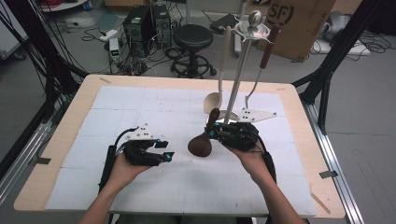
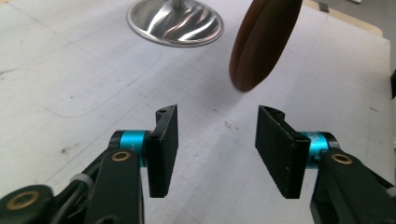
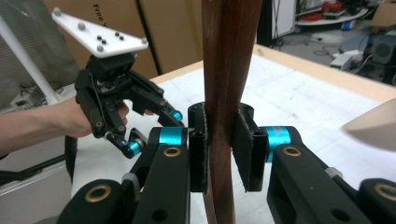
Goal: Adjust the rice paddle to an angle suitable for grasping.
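High view first: your right gripper [image 1: 215, 132] is clamped on the handle of the dark wooden spoon [image 1: 201, 143], whose bowl hangs low over the white mat [image 1: 140, 107], just in front of the metal utensil stand [image 1: 240, 70]. A pale spoon [image 1: 215, 100] and a brown-handled utensil [image 1: 264, 56] hang from that stand. Your left gripper [image 1: 161, 151] sits left of the spoon bowl, apart from it.

Left gripper view: your jaws stand about half open with nothing between them (the pads [image 2: 166, 149] are bare), and the spoon bowl [image 2: 261, 42] hovers beyond them beside the stand's base [image 2: 175, 23].

Right gripper view: both pads [image 3: 198, 149] press the upright handle [image 3: 229, 93].
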`<move>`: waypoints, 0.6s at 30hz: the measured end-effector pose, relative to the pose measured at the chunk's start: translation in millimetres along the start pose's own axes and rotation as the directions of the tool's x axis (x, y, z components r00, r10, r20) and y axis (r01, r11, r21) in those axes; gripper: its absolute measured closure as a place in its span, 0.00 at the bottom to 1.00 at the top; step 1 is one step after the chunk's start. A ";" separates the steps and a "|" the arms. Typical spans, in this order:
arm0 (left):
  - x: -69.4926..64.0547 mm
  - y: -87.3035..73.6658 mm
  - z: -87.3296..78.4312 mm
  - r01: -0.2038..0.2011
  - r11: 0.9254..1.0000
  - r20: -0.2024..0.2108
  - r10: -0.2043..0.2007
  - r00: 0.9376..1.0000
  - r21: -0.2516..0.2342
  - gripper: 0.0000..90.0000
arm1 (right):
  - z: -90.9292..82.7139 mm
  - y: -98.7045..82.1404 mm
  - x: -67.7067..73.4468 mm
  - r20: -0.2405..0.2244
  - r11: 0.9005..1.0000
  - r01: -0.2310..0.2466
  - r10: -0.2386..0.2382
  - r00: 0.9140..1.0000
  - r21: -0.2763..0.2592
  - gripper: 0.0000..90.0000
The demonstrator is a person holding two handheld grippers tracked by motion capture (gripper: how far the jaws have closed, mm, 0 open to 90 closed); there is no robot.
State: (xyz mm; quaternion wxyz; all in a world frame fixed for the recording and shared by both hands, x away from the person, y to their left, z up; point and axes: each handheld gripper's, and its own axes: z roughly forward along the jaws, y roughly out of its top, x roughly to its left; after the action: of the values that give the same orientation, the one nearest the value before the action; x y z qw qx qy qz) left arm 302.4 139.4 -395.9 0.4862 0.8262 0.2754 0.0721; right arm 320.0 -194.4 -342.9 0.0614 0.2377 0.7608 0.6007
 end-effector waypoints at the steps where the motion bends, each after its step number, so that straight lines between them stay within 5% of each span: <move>1: 0.1 0.0 -0.6 0.005 1.000 -0.006 -0.005 1.000 -0.001 0.53 | -2.1 2.4 -0.9 0.002 1.000 -0.001 0.001 1.000 -0.003 0.86; 18: 9.4 -2.1 -9.8 0.024 1.000 -0.053 -0.025 0.998 -0.010 0.44 | -19.2 23.8 -11.9 0.022 1.000 0.007 -0.007 1.000 -0.025 0.86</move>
State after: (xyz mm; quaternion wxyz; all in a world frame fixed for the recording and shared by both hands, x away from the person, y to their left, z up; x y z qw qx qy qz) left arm 305.7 152.6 -394.1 0.4834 0.8183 0.2980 0.0896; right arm 330.1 -212.6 -317.5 0.0747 0.2409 0.7534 0.6072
